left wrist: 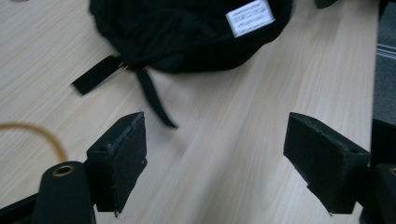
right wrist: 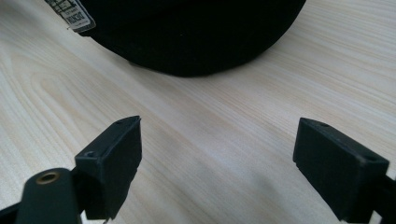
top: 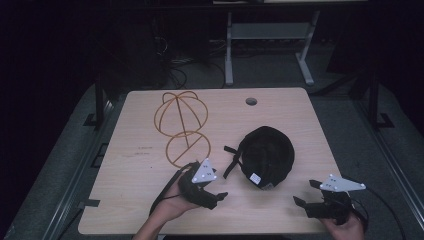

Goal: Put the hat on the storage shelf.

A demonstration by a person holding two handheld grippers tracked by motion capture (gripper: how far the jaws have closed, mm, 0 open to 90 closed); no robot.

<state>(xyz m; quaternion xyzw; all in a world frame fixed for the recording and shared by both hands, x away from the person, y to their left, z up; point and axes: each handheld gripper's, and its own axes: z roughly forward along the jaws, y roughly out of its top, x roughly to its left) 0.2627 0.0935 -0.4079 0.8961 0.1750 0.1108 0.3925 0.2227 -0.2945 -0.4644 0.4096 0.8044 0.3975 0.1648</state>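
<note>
Both claws gape wide, left [top: 218, 196] and right [top: 304, 192], empty. Just ahead lies the cap [top: 265, 156]: soft, light, floppy. Best pinched at its rim.

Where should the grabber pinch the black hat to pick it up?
Probably on the hat's near rim, beside the white label. The hat lies upside down with its opening up, so that rim is a thin edge that open jaws can close over. The left gripper already faces it, jaws wide, so coming in low from the person's side looks easiest. The loose strap would likely slip.
</note>
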